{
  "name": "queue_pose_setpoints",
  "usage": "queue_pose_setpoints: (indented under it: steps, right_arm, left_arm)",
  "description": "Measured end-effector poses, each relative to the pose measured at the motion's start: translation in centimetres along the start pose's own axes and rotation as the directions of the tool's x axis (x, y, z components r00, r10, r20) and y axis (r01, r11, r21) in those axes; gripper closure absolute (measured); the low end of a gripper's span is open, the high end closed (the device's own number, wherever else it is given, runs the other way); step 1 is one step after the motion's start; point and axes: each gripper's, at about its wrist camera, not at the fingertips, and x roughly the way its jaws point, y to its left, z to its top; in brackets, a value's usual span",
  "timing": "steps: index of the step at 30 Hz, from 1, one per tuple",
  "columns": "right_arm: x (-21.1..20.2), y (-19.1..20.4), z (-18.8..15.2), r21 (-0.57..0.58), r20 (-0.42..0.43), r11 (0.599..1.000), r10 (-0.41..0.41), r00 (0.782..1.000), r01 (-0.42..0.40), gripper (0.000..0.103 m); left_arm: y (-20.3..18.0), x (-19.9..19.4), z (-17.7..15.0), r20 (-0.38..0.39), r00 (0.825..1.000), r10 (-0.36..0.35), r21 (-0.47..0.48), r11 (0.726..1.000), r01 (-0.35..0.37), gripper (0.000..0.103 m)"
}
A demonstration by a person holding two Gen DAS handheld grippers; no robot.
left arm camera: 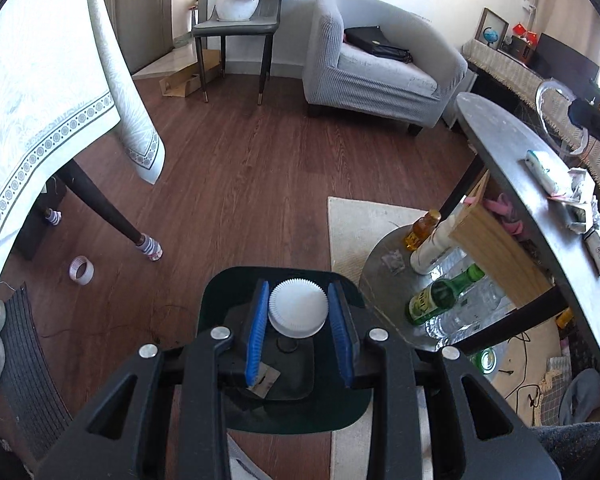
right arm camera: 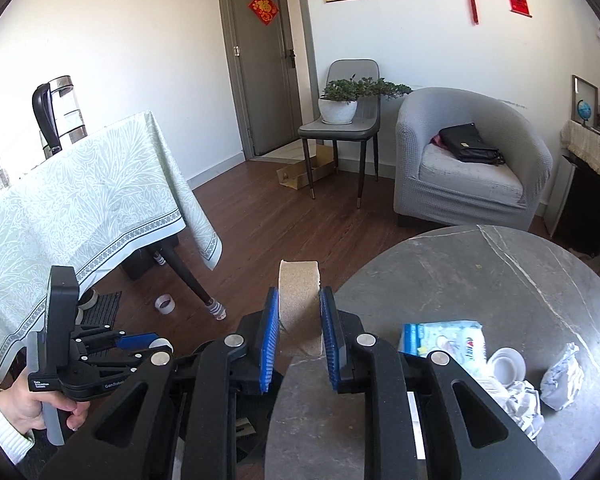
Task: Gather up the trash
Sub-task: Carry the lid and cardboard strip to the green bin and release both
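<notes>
The left gripper (left arm camera: pixel 298 312) is pinching a white ridged cap (left arm camera: pixel 297 307) above a dark bin (left arm camera: pixel 220 296) — fingers closed on it. The right gripper (right arm camera: pixel 299 330) is clamping a tan cardboard roll (right arm camera: pixel 300 300) at the grey bench's (right arm camera: pixel 480 280) edge.

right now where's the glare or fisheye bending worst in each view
Left wrist view: window glare blows out the far right edge, the tablecloth bows along the left rim. Right wrist view: evenly lit, the round table stays sharp, dark vignette fills the corners.
</notes>
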Motion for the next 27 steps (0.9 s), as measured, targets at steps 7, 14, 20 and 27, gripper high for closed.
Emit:
queue_pose_setpoints:
  steps: [7, 14, 20, 27]
  right_arm:
    - [2.5, 2.9, 0.0, -0.036, -0.047, 0.998, 0.050, 0.998, -0.051, 0.082]
    - [4.8, 5.5, 0.0, -0.064, -0.082, 0.994, 0.088, 0.993, -0.094, 0.082]
    - [6.7, 7.1, -0.2, -0.074, -0.119, 0.990, 0.113, 0.986, -0.122, 0.082]
    - [10.5, 9.1, -1.2, -0.067, -0.213, 0.986, 0.137, 0.967, -0.154, 0.082]
  left_arm:
    - [2.4, 2.0, -1.7, -0.113, 0.993, 0.043, 0.000, 0.999, -0.043, 0.071]
    - [4.5, 3.7, -3.4, -0.203, 0.978, 0.048, -0.009, 0.999, -0.051, 0.071]
    - [5.7, 5.1, -4.8, -0.287, 0.957, 0.052, -0.006, 0.998, -0.056, 0.070]
    - [6.9, 5.7, -5.9, -0.334, 0.941, 0.053, -0.007, 0.998, -0.059, 0.067]
